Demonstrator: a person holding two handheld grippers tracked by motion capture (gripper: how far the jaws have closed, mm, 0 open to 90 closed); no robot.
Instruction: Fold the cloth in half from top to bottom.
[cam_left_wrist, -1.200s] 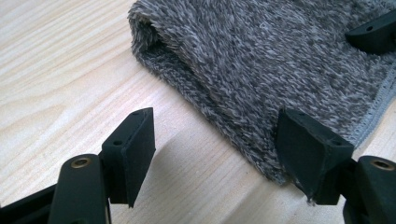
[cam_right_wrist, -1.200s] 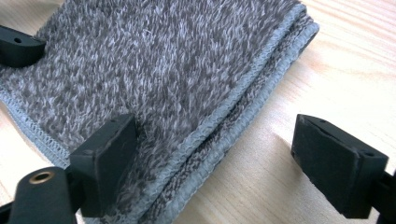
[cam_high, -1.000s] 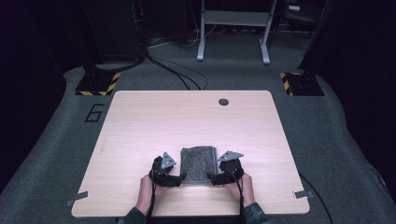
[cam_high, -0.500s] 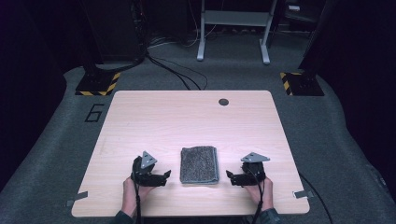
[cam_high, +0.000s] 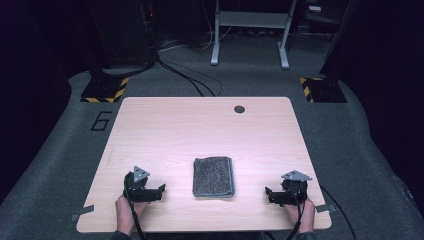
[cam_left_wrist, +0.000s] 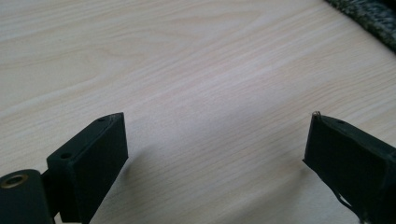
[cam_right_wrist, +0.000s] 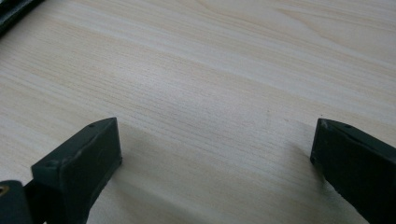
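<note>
The folded grey towel (cam_high: 214, 176) lies flat on the wooden table (cam_high: 200, 125), between the two grippers and well apart from each. The left gripper (cam_high: 159, 190) has just been opening; its jaws stand wide with only bare table between them. The right gripper (cam_high: 269, 194) likewise has just been opening, wide and holding nothing.

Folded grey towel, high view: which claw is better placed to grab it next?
Left, marginally. The left claw sits a bit nearer the folded grey terry towel than the right claw, and the towel's edge shows in the left gripper view. Both claws stand open, empty, and point inward at it.
</note>
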